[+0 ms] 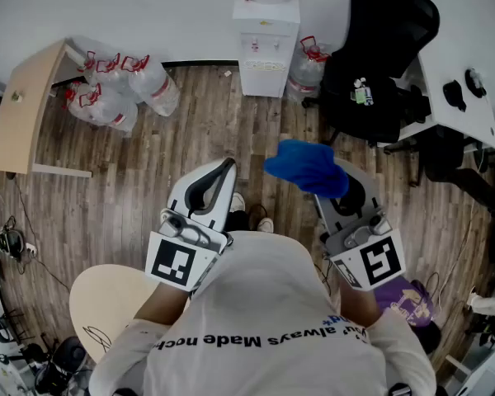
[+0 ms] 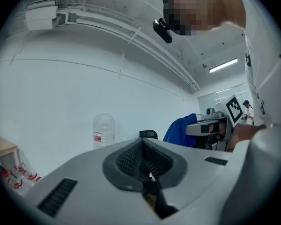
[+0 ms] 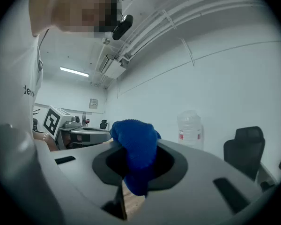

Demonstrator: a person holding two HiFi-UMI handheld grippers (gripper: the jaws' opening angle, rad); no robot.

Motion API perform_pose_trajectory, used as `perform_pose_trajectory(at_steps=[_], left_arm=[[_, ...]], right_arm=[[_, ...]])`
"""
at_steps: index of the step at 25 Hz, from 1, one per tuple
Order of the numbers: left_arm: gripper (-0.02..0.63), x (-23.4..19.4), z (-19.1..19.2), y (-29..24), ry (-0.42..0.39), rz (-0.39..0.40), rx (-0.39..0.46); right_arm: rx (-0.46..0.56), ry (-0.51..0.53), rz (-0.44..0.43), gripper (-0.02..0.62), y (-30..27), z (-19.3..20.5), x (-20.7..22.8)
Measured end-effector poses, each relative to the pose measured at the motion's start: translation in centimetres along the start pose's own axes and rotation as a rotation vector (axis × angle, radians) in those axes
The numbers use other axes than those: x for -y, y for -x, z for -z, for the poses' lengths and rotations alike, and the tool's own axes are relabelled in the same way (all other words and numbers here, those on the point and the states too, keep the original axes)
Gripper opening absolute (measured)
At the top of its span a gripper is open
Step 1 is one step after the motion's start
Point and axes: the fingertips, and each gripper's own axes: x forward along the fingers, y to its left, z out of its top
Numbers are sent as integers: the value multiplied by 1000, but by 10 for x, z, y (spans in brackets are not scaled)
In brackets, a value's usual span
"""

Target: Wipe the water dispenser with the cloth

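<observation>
White water dispenser (image 1: 266, 44) stands against the far wall on the wood floor (image 1: 148, 188), well apart from both grippers. I note the blue cloth (image 1: 307, 168), bunched and nubbly, pinched in my right gripper (image 3: 136, 173), a wad bulging above the jaws. Left gripper (image 2: 144, 161): jaws pressed together on nothing.

Item count, head view.
I count one water dispenser (image 1: 266, 44), one cloth (image 1: 307, 168), one left gripper (image 1: 228, 165), one right gripper (image 1: 340, 191), one chair (image 1: 371, 73), at least three floor bottles (image 1: 153, 87).
</observation>
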Motion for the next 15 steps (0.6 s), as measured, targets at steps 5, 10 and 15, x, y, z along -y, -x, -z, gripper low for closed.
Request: perform_pose_trajectory(at_steps=[5,10,15], left_arm=[[18,-6,6,-9,3,-7,-7],[19,-32,14,-24,7,-28,-32],[20,-76,23,-51,24,-28,-32]], right_arm=[[10,-29,-7,86,-7,8,9],[-6,-39,-27,86,-37,14,22],[-23,-38,-34,86,-87,17,37]])
